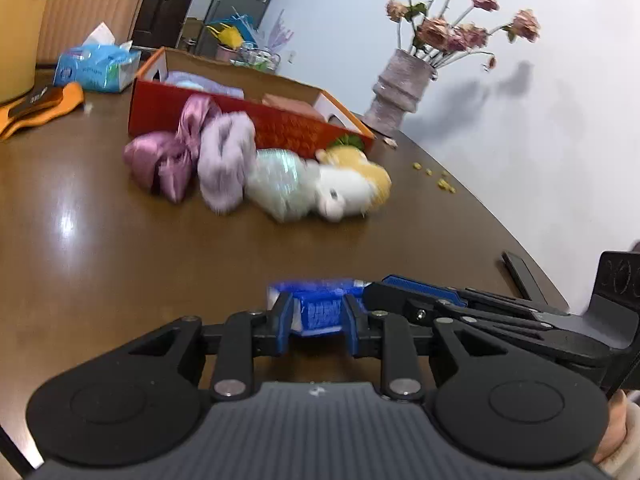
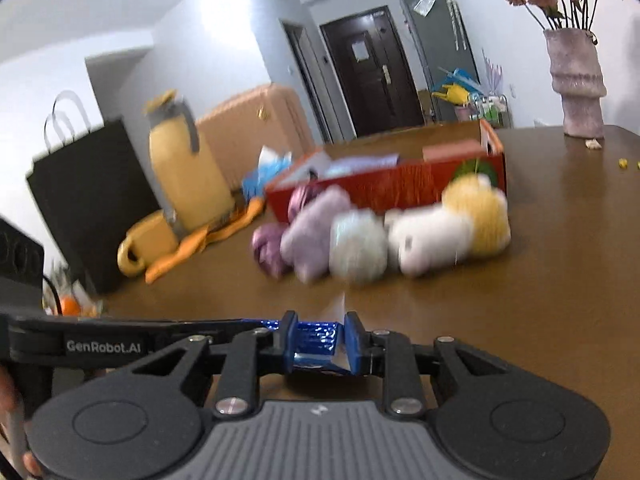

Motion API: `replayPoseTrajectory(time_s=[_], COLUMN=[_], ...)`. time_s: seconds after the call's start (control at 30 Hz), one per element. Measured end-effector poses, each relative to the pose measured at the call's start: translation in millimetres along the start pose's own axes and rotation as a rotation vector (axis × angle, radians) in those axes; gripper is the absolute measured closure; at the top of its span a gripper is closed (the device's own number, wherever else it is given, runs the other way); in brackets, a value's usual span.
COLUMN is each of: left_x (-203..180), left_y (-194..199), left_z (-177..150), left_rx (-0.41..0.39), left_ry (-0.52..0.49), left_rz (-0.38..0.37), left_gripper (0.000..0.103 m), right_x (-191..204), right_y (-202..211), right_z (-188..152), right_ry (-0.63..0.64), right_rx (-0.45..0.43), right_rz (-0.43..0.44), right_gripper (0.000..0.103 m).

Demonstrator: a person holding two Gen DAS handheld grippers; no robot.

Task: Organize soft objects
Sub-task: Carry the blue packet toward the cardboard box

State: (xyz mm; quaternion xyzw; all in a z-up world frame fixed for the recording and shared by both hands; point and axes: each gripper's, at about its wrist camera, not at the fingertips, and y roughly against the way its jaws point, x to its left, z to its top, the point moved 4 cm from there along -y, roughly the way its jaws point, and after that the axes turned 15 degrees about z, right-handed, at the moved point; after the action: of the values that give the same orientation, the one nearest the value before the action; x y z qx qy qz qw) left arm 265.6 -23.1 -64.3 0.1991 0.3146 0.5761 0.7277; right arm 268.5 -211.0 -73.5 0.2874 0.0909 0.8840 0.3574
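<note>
Blue packet pinched between both tools' jaws; red box holding folded cloths.

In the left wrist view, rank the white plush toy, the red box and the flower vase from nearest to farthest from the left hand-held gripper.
1. White plush toy, mid-table, ahead of the left hand-held gripper.
2. Red box, just behind the toy.
3. Flower vase, far right by the wall.

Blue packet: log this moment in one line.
blue packet | gripped by left tongs and right tongs | above table | soft toys beside red box
</note>
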Motion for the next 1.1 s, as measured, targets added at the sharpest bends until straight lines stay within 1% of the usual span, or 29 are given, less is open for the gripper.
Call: replayPoseTrajectory(time_s=[0.03,0.07,0.1,0.13,0.17,0.23,0.37,0.43,0.47,0.5,0.57,0.67,0.73,0.8,0.87,0.93,0.97,1.03,1.07,1.1], left_x=[2,6,11,15,15,16,16,19,19,21,22,23,19,13,9,6,6,8,11,13], left_y=[4,7,12,16,18,18,5,-2,-6,-8,-10,-13,-10,-9,-19,-38,-51,-90,-109,-131], left_z=[-7,-12,-16,-17,-16,-12,-7,-8,-10,-11,-11,-1,21,52,98,151,175,221,237,252], left_rx=[0.021,0.037,0.046,0.043,0.036,0.024,0.066,0.085,0.092,0.087,0.075,0.070,0.022,-0.035,-0.061,-0.107,-0.113,-0.078,-0.053,-0.030], left_ry=[-0.002,0.010,0.028,0.047,0.055,0.059,0.079,0.093,0.101,0.100,0.091,0.109,0.098,0.078,0.063,0.022,0.022,0.028,0.051,0.050], left_rz=[-0.024,-0.048,-0.080,-0.106,-0.107,-0.092,-0.091,-0.089,-0.090,-0.090,-0.082,-0.083,-0.086,-0.105,-0.103,-0.093,-0.082,-0.085,-0.087,-0.089], left_gripper=[0.073,0.072,0.066,0.062,0.060,0.060,0.061,0.068,0.077,0.081,0.084,0.084,0.084,0.084,0.084,0.084,0.084,0.084,0.084,0.084], right_x=[5,9,9,9,8,7,-1,-6,-9,-12,-15,-15,-12,-9,-11,-19,-25,-43,-54,-66], right_y=[6,11,17,23,27,34,26,19,15,11,7,6,5,5,-1,-16,-26,-52,-67,-82], right_z=[-9,-19,-26,-31,-33,-34,-32,-32,-33,-35,-36,-29,-15,12,52,103,126,172,192,209], right_ry=[0.000,-0.016,-0.038,-0.067,-0.089,-0.109,-0.156,-0.182,-0.198,-0.218,-0.226,-0.213,-0.186,-0.133,-0.063,0.004,0.033,0.064,0.070,0.077], right_rx=[0.001,0.024,0.039,0.034,0.026,0.009,-0.004,-0.004,-0.004,0.005,0.004,0.007,-0.009,-0.046,-0.086,-0.117,-0.127,-0.137,-0.133,-0.122], right_rz=[0.014,0.028,0.047,0.062,0.072,0.091,0.046,0.044,0.045,0.045,0.041,0.029,0.027,0.020,0.013,0.006,-0.013,-0.045,-0.074,-0.097], right_gripper=[0.074,0.074,0.074,0.074,0.074,0.073,0.072,0.073,0.073,0.073,0.077,0.083,0.083,0.083,0.083,0.083,0.083,0.083,0.083,0.083])
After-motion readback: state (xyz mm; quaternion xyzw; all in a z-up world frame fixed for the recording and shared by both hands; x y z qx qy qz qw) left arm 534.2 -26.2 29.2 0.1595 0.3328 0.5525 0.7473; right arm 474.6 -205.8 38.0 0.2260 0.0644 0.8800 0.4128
